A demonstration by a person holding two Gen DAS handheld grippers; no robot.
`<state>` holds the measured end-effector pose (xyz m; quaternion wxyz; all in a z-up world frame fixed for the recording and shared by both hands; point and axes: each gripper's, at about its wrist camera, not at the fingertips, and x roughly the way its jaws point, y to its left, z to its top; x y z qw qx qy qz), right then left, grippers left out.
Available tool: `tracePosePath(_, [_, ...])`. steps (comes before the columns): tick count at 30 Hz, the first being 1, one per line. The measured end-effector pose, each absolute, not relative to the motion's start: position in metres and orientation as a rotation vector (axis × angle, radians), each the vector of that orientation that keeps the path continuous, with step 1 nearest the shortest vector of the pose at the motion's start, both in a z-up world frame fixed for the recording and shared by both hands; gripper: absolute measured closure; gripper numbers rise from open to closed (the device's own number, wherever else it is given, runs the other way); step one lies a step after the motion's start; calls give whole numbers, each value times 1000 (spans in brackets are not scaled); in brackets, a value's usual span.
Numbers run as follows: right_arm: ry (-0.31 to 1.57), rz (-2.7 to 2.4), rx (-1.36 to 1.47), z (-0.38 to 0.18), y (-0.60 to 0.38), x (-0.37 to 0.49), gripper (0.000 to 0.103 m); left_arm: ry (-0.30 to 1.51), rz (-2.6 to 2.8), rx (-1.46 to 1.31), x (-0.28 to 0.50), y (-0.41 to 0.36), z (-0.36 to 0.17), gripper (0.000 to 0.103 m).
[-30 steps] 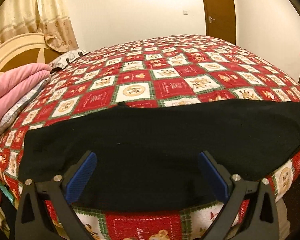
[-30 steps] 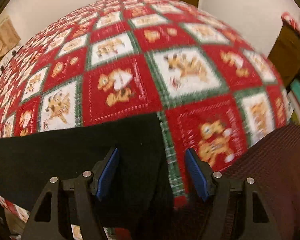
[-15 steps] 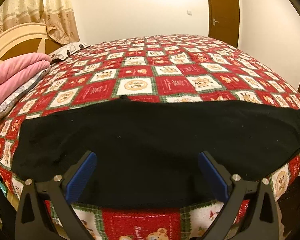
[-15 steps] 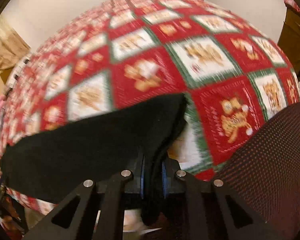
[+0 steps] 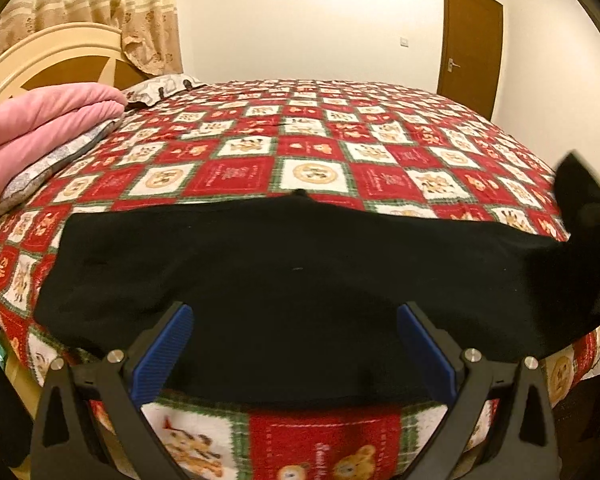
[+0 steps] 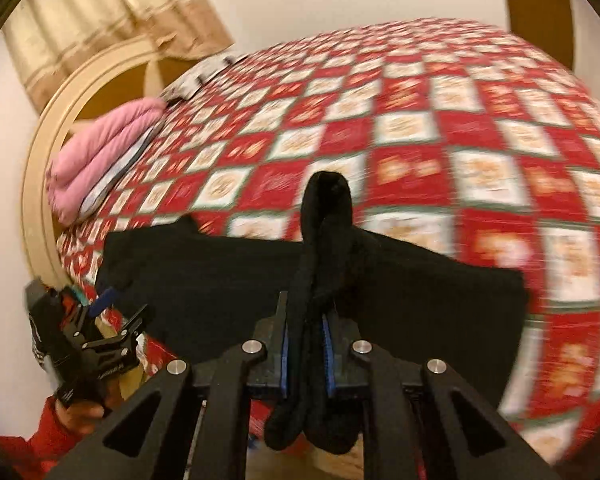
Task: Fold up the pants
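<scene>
Black pants (image 5: pixel 292 280) lie flat across the near edge of the bed, on a red and white checked bedspread (image 5: pixel 312 152). My left gripper (image 5: pixel 294 344) is open, its blue pads apart over the pants' near edge, holding nothing. My right gripper (image 6: pixel 306 340) is shut on the right end of the pants (image 6: pixel 324 240), lifted off the bed so a bunched fold stands up between the pads. That raised end also shows in the left wrist view (image 5: pixel 580 196). The left gripper also shows in the right wrist view (image 6: pixel 116 312), at the pants' left end.
A folded pink blanket (image 5: pixel 40 124) on a pillow lies at the bed's left by the cream headboard (image 5: pixel 48 56). A brown door (image 5: pixel 470 40) stands in the far wall. Curtains (image 5: pixel 100 8) hang at the back left.
My right gripper closed on the right end of the pants and lifted it up and leftward. My left gripper stayed open and rose slightly.
</scene>
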<state>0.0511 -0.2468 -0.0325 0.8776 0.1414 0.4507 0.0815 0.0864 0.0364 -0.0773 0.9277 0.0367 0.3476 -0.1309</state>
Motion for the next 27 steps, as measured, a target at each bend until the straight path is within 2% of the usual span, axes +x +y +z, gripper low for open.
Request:
tracePosePath(2, [961,187,264,-58,-219,66,87,709,-253,68,88,46,-76,0])
tracePosePath(4, [988,186,239,-83,-196,77,78,704,-237,66,89,53,-75,0])
tracePosePath(6, [945,235,293,-94,-185,78,43,699,-220,66,91,61,-75,0])
tracePosePath(7, [907,275,339,-90,-184,73,39,698,-210,65,92,65,-75,0])
tracePosePath(10, [841,449,466,-74,-188,56,39,703,-197,60,95,70,-78,0])
tracePosePath(13, [732,395,378,-48,-196,32,40,719,-204,52,99,69,-82,0])
tracePosePath(14, [703,349,341,-41,-205,25,46,717,-208,55,98,68,-82,0])
tracePosePath(15, [688,312,320,-37,-211,21,58,712,-213,66,98,65,-82,0])
tracePosePath(19, [708,193,366,-45,-244,24,69,694,-237,101,94,52,-79,0])
tracePosePath(20, [727,190,366,-52,-240,32,76,689,-249,109,93,48,-77,0])
tracePosePath(27, [809,247,319,-105,-183,103,81,680,-262,184,83,31,-74,0])
